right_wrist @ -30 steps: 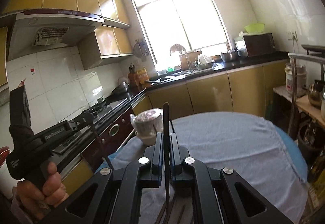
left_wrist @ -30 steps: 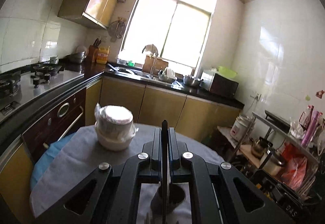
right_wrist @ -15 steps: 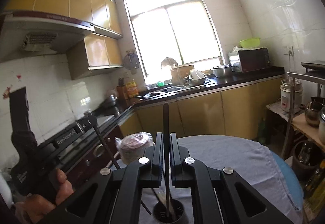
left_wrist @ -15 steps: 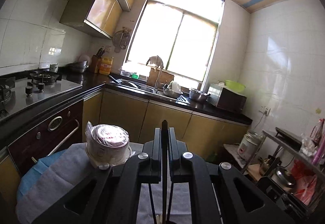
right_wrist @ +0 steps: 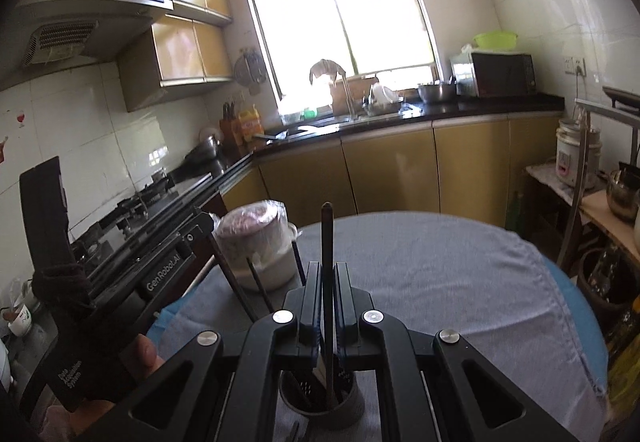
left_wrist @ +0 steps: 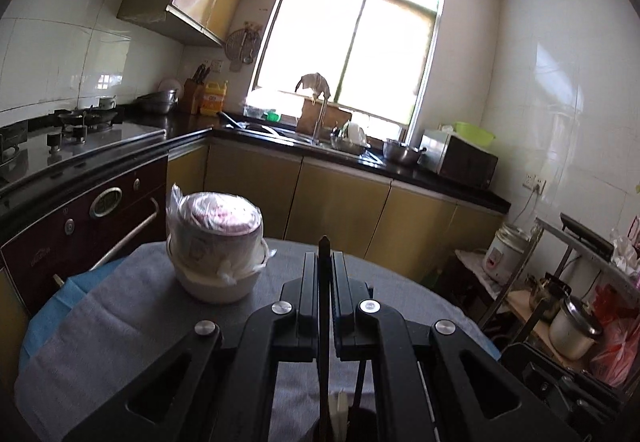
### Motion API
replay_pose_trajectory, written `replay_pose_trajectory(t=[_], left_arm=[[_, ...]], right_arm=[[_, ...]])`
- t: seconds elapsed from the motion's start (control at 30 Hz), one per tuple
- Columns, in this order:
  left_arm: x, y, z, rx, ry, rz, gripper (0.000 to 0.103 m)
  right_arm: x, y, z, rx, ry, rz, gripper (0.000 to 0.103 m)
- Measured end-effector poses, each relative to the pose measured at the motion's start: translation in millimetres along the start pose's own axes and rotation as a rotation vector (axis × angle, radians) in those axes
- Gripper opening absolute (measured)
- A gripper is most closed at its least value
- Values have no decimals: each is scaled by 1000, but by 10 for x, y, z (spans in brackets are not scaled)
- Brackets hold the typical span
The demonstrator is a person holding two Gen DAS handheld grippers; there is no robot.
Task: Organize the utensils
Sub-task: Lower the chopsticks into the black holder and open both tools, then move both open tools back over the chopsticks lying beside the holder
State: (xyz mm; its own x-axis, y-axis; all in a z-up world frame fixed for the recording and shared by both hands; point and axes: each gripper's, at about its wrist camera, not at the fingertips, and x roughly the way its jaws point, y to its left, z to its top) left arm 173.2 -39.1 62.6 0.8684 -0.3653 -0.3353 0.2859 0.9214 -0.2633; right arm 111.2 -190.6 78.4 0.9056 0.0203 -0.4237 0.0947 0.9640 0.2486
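My right gripper (right_wrist: pixel 327 274) is shut on a dark chopstick (right_wrist: pixel 327 242) that stands upright, its lower end inside a dark round utensil holder (right_wrist: pixel 320 402) on the table just below. My left gripper (left_wrist: pixel 324 262) is shut on another dark chopstick (left_wrist: pixel 323 282), also upright, with its lower end over the holder's rim (left_wrist: pixel 360 414) at the frame's bottom. In the right wrist view the left gripper (right_wrist: pixel 200 226) comes in from the left, and thin dark sticks (right_wrist: pixel 256 286) lean out beside it.
A round table with a grey cloth (right_wrist: pixel 440 274) over blue carries a plastic-wrapped stack of white bowls (left_wrist: pixel 216 238), also in the right wrist view (right_wrist: pixel 260 246). Stove and oven stand left (left_wrist: pixel 80 161). A rack with pots stands right (left_wrist: pixel 572 322).
Both grippers have tilted down and come lower over the table. The holder has come into plainer view under the right gripper, with the chopstick's end in it. Both stay shut.
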Motion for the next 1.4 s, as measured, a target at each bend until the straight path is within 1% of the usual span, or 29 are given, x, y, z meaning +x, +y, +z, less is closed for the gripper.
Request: replay_pose_trajectory(t=[0.1,0.13,0.17,0.2,0.23,0.27,0.3,0.37,0.4,0.43,0.5,0.57,0.63,0.73,0.8,0.97,1.1,1.4], left_arm=[[-128,2,-39,40,29,-27,6],[-172,3,-34,56,37,-38,9],[-233,12,-37,76,49,-48,18],[-313,32,-45,99,60,-42,24],[-389,53,-58,115,64,-32,38],[-507,101,-86,126,64,-31,49],[-597,150,-107,127,64,-34,52],[-783,255,-212,141,90,-19,54],[-850,299,-275,146,110,-5,55],[-914,353,-355,141,139,10,58],[-1013,447,-541,119,208,30,59],[-1100,491,-774,115,283,69,59],[-1162,514,-962,118,341,89,59],[-1255,475,-1250,106,436,91,60],[-1295,413,-1369,114,462,78,60],[-1397,294,-1517,144,478,93,61],[-1466,243,-1527,180,460,133,61],[-1462,252,-1590,211,457,198,61]], right_arm=[[-21,-25,-39,22,43,24,7],[-42,-49,-43,39,60,40,7],[-79,-78,-52,56,74,55,10],[-134,-115,-60,70,82,65,22],[-209,-159,-79,81,80,66,29],[-276,-198,-98,92,72,67,40],[-356,-241,-127,106,59,70,50],[-545,-349,-227,133,28,89,50],[-631,-406,-309,142,26,87,50],[-700,-456,-393,151,29,76,50],[-795,-541,-552,177,43,74,50],[-844,-612,-761,201,85,77,50],[-861,-647,-965,220,132,70,50],[-842,-661,-1243,224,198,60,50],[-822,-650,-1396,233,233,66,50],[-766,-533,-1566,207,285,80,50],[-791,-511,-1597,193,287,78,50],[-823,-684,-1696,253,303,72,50]])
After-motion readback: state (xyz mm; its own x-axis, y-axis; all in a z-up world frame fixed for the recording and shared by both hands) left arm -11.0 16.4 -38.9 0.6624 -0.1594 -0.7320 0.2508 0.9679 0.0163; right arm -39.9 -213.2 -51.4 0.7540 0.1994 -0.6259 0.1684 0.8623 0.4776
